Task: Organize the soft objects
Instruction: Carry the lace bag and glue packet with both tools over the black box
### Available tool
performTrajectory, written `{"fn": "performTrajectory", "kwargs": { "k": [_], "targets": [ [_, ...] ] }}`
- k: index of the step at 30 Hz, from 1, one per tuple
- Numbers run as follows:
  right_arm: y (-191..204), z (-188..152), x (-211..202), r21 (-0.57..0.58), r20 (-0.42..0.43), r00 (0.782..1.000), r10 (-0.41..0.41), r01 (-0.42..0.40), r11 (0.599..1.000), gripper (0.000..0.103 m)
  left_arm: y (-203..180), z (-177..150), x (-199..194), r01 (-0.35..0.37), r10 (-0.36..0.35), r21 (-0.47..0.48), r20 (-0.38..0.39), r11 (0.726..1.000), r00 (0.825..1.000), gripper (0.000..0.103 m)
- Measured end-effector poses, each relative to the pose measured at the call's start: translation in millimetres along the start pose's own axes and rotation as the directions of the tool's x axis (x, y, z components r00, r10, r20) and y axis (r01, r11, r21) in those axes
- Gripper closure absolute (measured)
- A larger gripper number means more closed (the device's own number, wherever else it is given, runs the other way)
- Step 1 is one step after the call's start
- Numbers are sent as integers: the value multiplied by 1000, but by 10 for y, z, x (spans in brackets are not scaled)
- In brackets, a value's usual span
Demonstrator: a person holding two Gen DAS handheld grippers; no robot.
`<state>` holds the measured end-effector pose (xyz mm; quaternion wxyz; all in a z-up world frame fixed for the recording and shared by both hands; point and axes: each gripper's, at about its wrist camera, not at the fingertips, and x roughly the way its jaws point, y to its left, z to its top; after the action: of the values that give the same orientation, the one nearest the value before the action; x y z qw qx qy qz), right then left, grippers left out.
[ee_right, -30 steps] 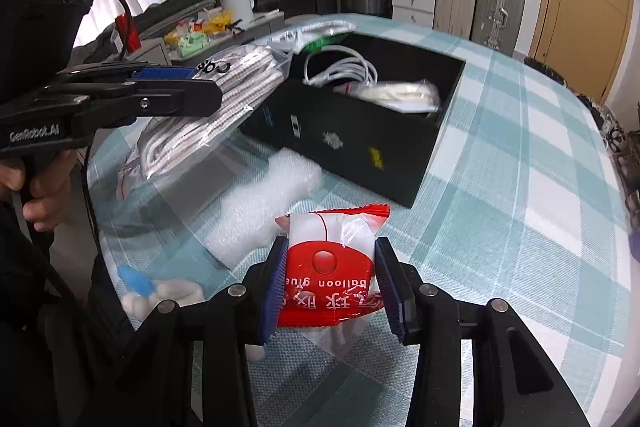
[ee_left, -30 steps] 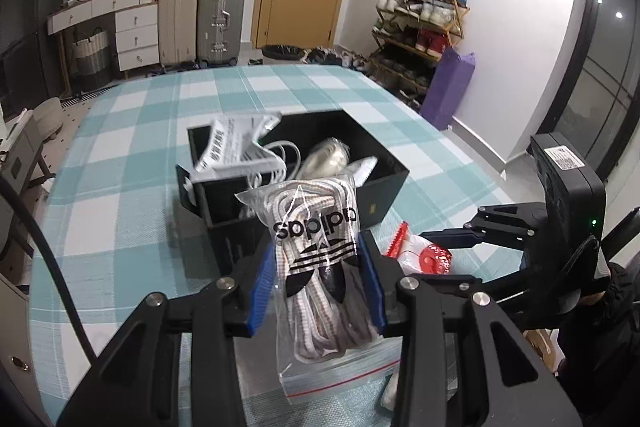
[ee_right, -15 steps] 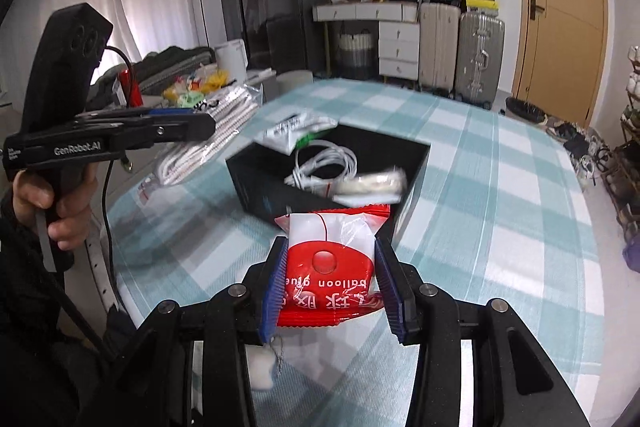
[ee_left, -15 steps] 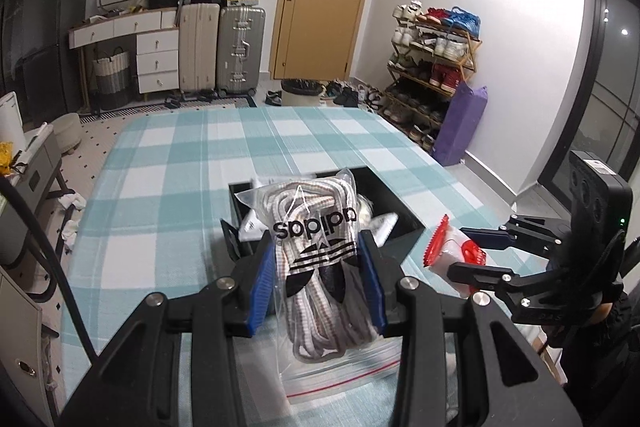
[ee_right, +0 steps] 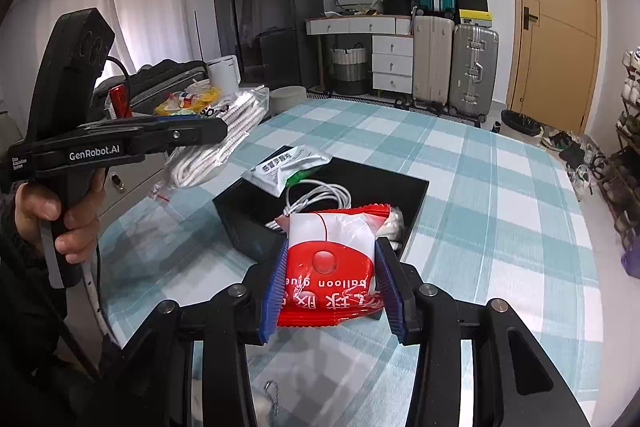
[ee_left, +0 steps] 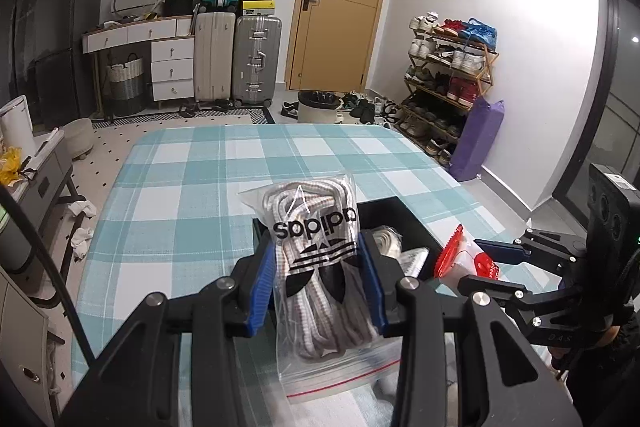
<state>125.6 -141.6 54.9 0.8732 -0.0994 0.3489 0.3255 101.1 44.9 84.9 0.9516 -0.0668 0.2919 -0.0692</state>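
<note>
My left gripper (ee_left: 320, 283) is shut on a clear zip bag of white laces with an adidas logo (ee_left: 316, 267), held high above the table. The same bag (ee_right: 216, 147) shows in the right wrist view, left of the box. My right gripper (ee_right: 332, 287) is shut on a red and white balloon glue packet (ee_right: 332, 259), held above the near side of an open black box (ee_right: 412, 195). In the box lie a white cable (ee_right: 320, 195) and a white sachet (ee_right: 284, 163). The box (ee_left: 412, 227) sits behind the lace bag in the left wrist view.
The table carries a teal and white checked cloth (ee_right: 500, 187). Suitcases (ee_left: 236, 59), white drawers (ee_left: 172, 67), a door and a shoe rack (ee_left: 448, 79) stand beyond the table. A cluttered side unit (ee_right: 184, 95) stands left of the table.
Both grippers have risen higher above the table with their bags held. The box now looks lower and smaller in both views.
</note>
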Motion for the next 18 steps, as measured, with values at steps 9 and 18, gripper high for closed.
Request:
{"fn": "performTrajectory", "kwargs": {
  "k": [9, 18],
  "targets": [
    [-54, 96, 130, 13, 12, 1000, -7, 7, 1000, 60, 55, 35, 228, -48, 48, 0, -18, 999, 999, 64],
    [-167, 187, 295, 32, 9, 1000, -21, 21, 999, 60, 132, 29, 453, -58, 57, -21, -55, 998, 997, 64]
  ]
}}
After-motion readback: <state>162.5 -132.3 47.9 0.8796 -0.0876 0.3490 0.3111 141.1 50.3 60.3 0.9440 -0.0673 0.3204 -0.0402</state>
